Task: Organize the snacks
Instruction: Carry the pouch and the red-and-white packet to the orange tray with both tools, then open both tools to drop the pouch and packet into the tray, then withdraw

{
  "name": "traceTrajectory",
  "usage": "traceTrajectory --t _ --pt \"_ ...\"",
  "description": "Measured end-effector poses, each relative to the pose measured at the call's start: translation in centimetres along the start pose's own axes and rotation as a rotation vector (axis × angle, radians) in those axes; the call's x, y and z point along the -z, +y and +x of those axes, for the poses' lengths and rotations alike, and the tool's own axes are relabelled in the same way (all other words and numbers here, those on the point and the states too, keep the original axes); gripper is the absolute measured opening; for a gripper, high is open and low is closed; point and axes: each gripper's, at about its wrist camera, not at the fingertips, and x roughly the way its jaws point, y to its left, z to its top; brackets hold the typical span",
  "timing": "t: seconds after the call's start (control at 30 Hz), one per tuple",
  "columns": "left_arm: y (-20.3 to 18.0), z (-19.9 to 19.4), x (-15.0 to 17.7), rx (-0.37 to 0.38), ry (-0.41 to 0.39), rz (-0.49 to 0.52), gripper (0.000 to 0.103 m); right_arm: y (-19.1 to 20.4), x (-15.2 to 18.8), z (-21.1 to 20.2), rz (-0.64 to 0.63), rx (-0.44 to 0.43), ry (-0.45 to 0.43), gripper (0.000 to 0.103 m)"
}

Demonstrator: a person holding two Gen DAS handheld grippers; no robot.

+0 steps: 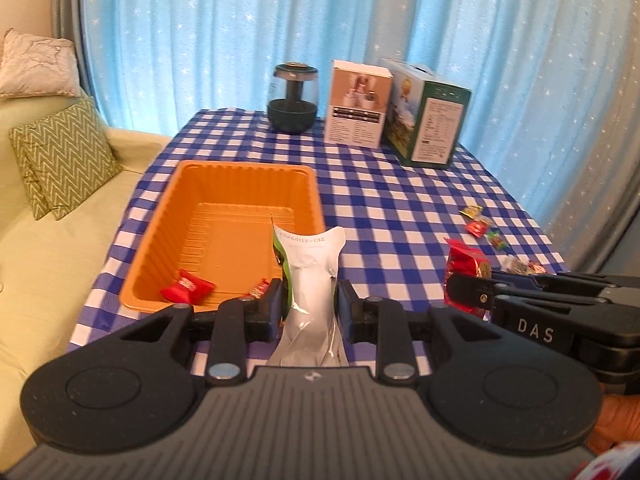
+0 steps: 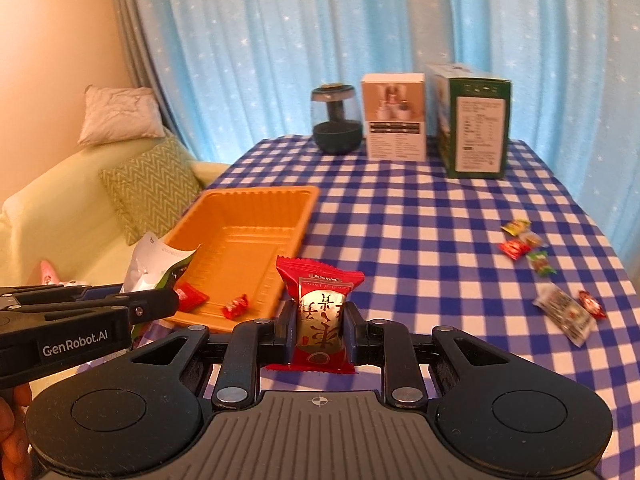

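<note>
The left gripper point(image 1: 308, 306) is clamped on a white and green packet point(image 1: 310, 276) that stands upright between its fingers, just short of the near rim of the orange tray point(image 1: 168, 216). The tray lies straight ahead of it, long axis running away toward the far edge of the surface point(image 1: 400, 208). The right gripper point(image 2: 320, 330) grips a red wrapped snack point(image 2: 320, 312), also upright, with the tray ahead and to its left. The left is nearer the tray. Loose candies point(image 2: 528, 248) lie near the right edge.
</note>
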Motion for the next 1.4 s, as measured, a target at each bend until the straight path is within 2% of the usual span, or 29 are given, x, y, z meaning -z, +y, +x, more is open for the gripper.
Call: traceTrajectory --t 0.27,0.57,0.9,1.23,1.4 --pt "3.4 1.4 -1.8 -0.042 0.005 -0.015 0.025 1.8 -2.5 3.2 -0.014 -0.055 0.009 0.024" --pt "6.9 4.9 -4.1 -0.065 0.034 -0.016 0.025 3.9 -4.5 8.8 -0.008 -0.131 0.054 0.024" --pt "9.5 9.7 -4.7 -0.062 0.091 -0.025 0.025 4.2 -5.0 14.2 0.005 -0.148 0.113 0.024" --pt "9.8 12.4 -4.8 -0.035 0.13 -0.022 0.025 3.7 -5.0 16.1 0.03 -0.136 0.13 0.024" --pt "10.2 12.2 -4.9 -0.033 0.124 -0.045 0.029 3.8 -5.0 16.2 0.034 -0.137 0.134 0.024"
